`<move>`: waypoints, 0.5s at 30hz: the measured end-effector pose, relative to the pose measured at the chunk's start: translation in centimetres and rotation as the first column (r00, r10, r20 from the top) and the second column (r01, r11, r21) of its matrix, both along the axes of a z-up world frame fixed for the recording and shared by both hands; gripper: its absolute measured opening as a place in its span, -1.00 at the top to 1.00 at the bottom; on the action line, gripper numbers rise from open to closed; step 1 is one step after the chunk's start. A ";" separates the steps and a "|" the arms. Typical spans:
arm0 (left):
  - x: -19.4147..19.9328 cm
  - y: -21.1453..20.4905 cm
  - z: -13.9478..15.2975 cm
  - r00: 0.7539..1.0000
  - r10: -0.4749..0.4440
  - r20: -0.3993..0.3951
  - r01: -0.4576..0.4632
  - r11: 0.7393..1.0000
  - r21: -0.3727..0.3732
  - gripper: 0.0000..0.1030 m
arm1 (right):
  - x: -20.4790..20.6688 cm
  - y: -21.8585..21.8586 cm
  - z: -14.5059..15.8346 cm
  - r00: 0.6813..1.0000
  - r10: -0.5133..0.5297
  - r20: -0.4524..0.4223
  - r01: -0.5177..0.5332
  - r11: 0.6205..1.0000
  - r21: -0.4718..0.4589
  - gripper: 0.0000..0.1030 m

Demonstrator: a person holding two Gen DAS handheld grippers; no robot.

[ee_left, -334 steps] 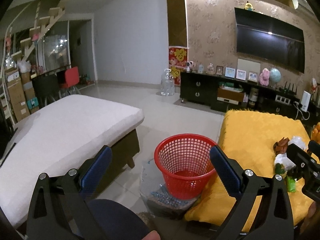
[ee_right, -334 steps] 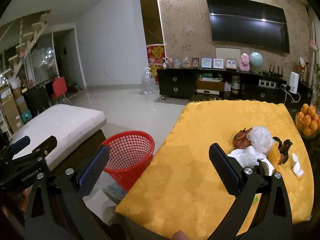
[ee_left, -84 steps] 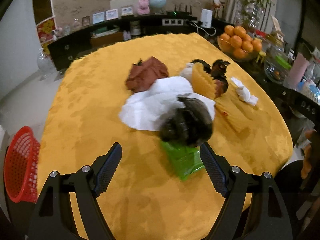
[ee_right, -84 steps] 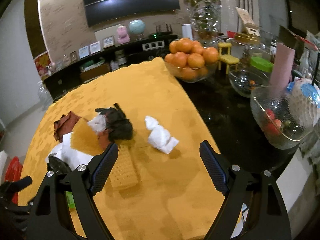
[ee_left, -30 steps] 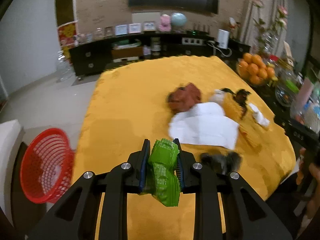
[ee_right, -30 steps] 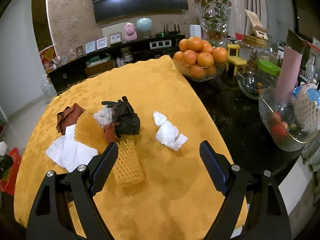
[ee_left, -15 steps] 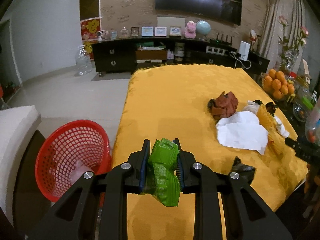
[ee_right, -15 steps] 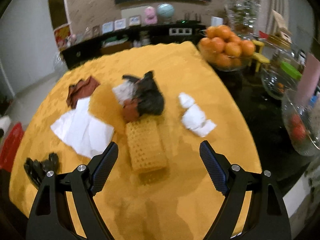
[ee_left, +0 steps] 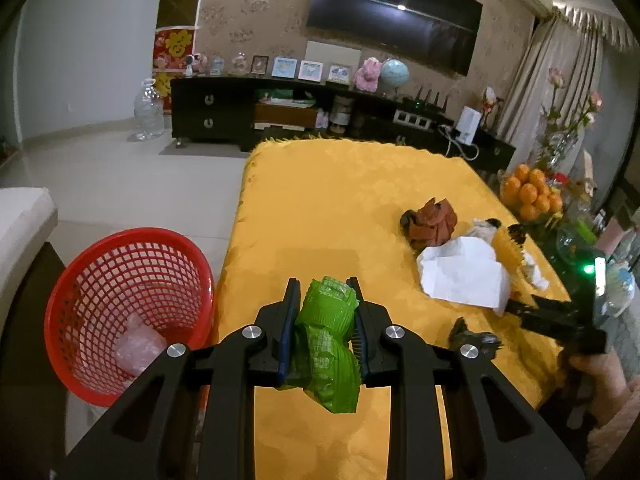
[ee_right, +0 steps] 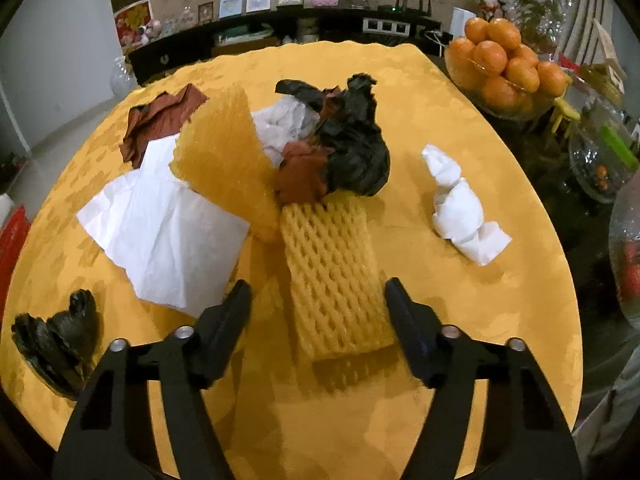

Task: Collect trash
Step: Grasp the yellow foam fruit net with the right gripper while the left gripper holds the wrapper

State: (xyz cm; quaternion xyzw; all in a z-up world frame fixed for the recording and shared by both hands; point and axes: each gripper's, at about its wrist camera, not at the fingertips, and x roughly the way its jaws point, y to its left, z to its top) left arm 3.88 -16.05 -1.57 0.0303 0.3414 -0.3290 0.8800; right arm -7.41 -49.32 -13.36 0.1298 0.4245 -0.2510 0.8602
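**Trash collection: left tongs loaded, right tongs empty over the table**

Clutter lies on the yellow tablecloth [ee_right: 460, 128]: a flat white paper sheet [ee_right: 168, 236], a yellow foam net sleeve [ee_right: 332, 276], an upturned yellow foam sheet [ee_right: 224, 152], a black crumpled bag [ee_right: 356, 148] touching a brown scrap [ee_right: 300, 176], a brown wrapper [ee_right: 160, 120], a twisted white tissue [ee_right: 460, 208] apart on the right side, and a small black wad [ee_right: 60, 336] near the table edge. A bowl of oranges [ee_right: 504, 68] stands beyond the cloth.

The left gripper [ee_left: 323, 320] has its jaws closed tight on a crumpled green wrapper [ee_left: 326, 340], held above the near table edge. The red basket [ee_left: 128, 320] stands on the floor just beside the table, to the left of the wrapper; a pale plastic bag [ee_left: 138, 344] lies inside it.

The right gripper [ee_right: 318, 308] has its jaws spread wide and holds nothing; the near end of the net sleeve lies between its 2 fingers.

Against the frames 0.5 s ago, the right gripper sits lower and closer to the net sleeve, and the basket looms larger in the left view.

Only the left view shows the basket's inside and the right gripper's body at the far table edge. Only the right view shows the tissue and net sleeve clearly.
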 end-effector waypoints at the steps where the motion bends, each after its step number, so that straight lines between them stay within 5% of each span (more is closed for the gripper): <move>1: -0.1 0.2 0.1 1.000 0.000 0.003 0.000 1.000 -0.005 0.56 | 0.0 0.1 0.1 1.000 0.015 0.004 -0.015 1.000 0.002 -0.06; 7: -0.1 0.4 -0.1 1.000 0.008 0.001 -0.008 1.000 0.012 0.56 | -0.4 0.6 0.3 0.999 0.046 0.015 -0.046 0.999 0.010 0.35; 15: 0.2 0.7 -0.2 1.000 0.030 -0.005 -0.030 0.999 0.013 0.56 | -2.9 1.0 2.5 0.988 0.052 0.142 -0.060 0.997 0.051 0.47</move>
